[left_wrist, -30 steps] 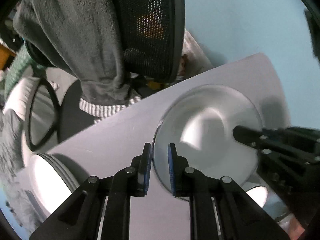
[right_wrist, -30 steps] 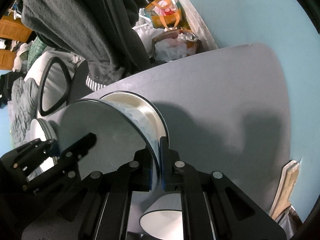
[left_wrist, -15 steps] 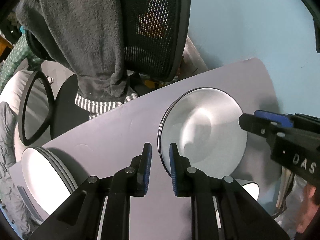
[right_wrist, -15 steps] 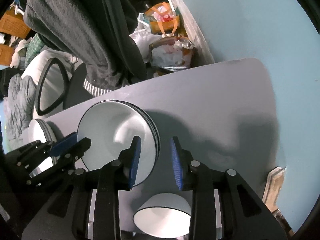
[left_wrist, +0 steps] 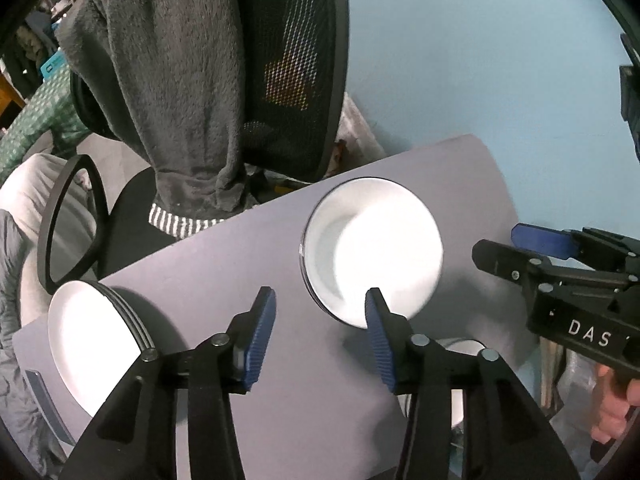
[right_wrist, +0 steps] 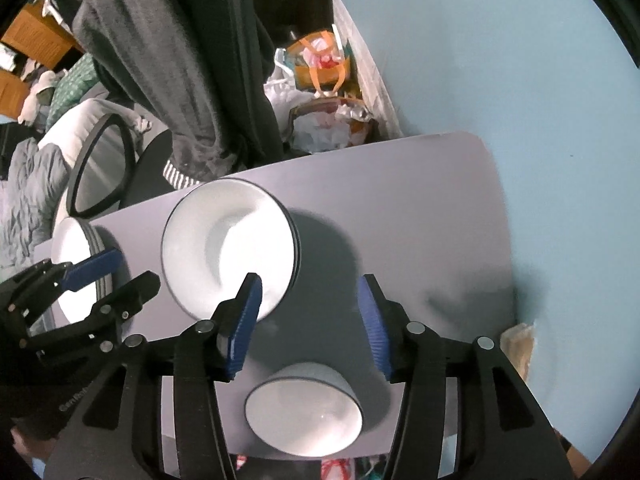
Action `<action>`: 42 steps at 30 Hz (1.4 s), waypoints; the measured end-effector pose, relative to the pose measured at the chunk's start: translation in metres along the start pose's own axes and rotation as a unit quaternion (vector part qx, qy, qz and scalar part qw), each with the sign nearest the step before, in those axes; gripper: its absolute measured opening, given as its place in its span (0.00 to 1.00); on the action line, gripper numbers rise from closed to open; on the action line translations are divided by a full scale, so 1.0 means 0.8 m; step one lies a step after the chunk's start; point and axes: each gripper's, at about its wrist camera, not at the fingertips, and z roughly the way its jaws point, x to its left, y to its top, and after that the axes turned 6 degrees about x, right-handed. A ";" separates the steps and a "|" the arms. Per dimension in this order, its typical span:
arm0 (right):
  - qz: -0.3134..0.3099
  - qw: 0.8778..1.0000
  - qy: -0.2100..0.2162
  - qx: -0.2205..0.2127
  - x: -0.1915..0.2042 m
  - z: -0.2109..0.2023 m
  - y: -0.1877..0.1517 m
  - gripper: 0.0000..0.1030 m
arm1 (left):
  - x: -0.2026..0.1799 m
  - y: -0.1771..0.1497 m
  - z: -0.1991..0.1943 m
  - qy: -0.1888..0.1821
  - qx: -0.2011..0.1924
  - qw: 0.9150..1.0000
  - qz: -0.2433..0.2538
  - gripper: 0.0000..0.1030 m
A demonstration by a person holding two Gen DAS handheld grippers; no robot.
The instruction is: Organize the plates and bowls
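Two tools hover above a grey tabletop (right_wrist: pixel 400 208). The left tool (left_wrist: pixel 320 332) and right tool (right_wrist: pixel 310 320) both have jaws opening, with nothing between them. Two stacks of white plates sit on the tabletop: the middle stack (right_wrist: pixel 228 248), and the far-left stack (left_wrist: pixel 92 344). One white bowl (right_wrist: pixel 304 416) stands at the near edge.

Grey fleece (left_wrist: pixel 168 80) over mesh chair (left_wrist: pixel 296 60)
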 end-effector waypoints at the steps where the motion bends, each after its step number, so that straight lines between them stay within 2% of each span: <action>1: -0.001 1.000 -0.001 -0.003 0.001 -0.004 -0.004 0.50 | -0.001 -0.003 -0.004 -0.002 -0.004 1.000 0.002 0.50; 8: -0.003 1.000 -0.011 -0.024 0.009 -0.029 -0.035 0.51 | -0.012 -0.028 -0.025 -0.006 -0.021 0.999 0.027 0.55; 12: 0.001 0.999 -0.017 -0.036 0.012 -0.040 -0.053 0.60 | -0.013 -0.040 -0.035 -0.028 -0.032 0.999 0.024 0.57; 16: 0.021 0.999 -0.012 -0.040 0.008 -0.045 -0.068 0.60 | -0.021 -0.048 -0.039 -0.039 -0.030 0.998 0.030 0.58; 22: 0.034 0.999 -0.011 -0.041 0.006 -0.047 -0.086 0.60 | -0.035 -0.066 -0.039 -0.035 -0.030 0.998 0.053 0.58; 33: 0.078 0.996 -0.009 -0.030 -0.023 -0.032 -0.132 0.62 | -0.074 -0.091 -0.015 -0.029 -0.008 0.994 0.108 0.58; 42: 0.120 0.993 -0.007 -0.003 -0.057 0.007 -0.169 0.62 | -0.091 -0.097 0.029 -0.015 0.029 0.992 0.123 0.58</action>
